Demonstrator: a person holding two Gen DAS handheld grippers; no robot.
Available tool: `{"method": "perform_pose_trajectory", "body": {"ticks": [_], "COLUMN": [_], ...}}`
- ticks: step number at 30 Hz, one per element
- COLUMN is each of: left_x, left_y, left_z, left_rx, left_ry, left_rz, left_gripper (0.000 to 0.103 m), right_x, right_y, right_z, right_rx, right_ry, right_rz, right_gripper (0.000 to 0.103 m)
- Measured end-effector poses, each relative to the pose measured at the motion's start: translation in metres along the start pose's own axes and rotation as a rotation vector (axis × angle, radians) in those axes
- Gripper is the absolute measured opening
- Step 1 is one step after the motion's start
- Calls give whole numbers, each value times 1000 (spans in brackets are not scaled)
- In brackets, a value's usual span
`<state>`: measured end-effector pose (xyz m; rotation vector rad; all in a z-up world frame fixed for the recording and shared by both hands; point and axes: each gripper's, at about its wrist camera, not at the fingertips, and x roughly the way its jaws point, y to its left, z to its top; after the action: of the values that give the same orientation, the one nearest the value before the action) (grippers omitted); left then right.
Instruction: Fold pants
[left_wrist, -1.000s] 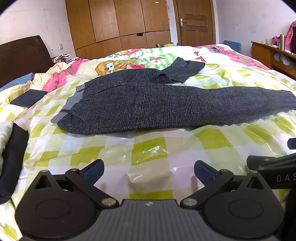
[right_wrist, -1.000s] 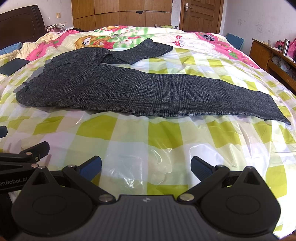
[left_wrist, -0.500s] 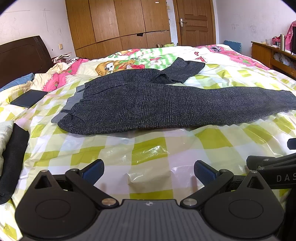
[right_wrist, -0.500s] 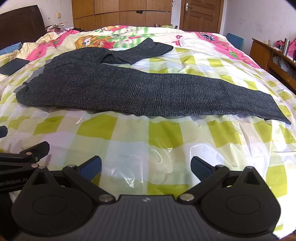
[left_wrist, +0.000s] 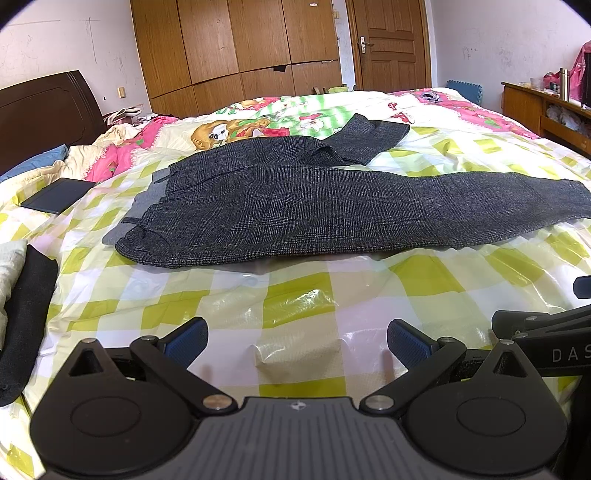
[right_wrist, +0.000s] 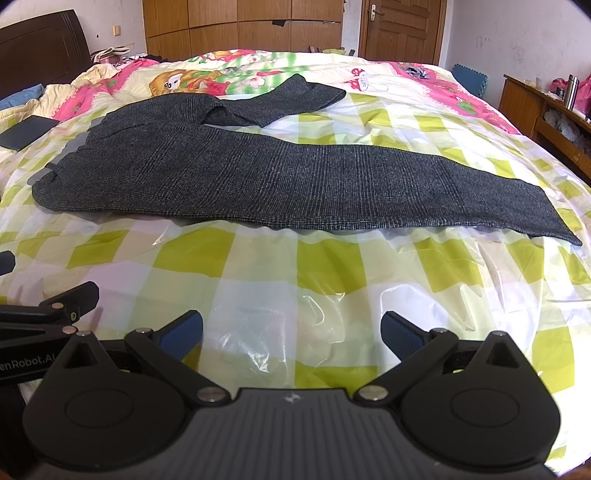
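Dark grey checked pants (left_wrist: 295, 206) (right_wrist: 258, 173) lie flat on the bed, waistband to the left. One leg stretches right to its hem (right_wrist: 554, 225); the other leg is bent back toward the far side (right_wrist: 291, 99). My left gripper (left_wrist: 297, 338) hovers open over the plastic sheet, short of the pants' near edge, nothing between its blue pads. My right gripper (right_wrist: 291, 328) is open too, also short of the pants and empty. Part of the right gripper's frame (left_wrist: 546, 328) shows at the right of the left wrist view.
A yellow-checked sheet under clear plastic (right_wrist: 258, 266) covers the bed. Folded dark clothing (left_wrist: 26, 325) lies at the left edge, a dark flat case (left_wrist: 55, 195) near the headboard (left_wrist: 44, 110). A wooden cabinet (right_wrist: 546, 114) stands right; wardrobe and door behind.
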<state>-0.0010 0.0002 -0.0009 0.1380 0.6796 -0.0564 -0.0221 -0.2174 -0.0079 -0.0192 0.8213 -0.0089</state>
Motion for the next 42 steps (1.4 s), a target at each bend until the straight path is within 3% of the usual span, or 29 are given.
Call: {"method": "perform_pose_trajectory", "body": {"ticks": [42], "left_x": [-1], "left_y": [2], "left_z": [-1], "left_rx": [-16], "left_ry": [-14], "left_rz": [0], "left_gripper": [103], "right_x": [0], "right_y": [4], "right_z": [6], "right_rx": [-2], "right_ry": [1], "right_rz": [-11], "right_gripper": [102]}}
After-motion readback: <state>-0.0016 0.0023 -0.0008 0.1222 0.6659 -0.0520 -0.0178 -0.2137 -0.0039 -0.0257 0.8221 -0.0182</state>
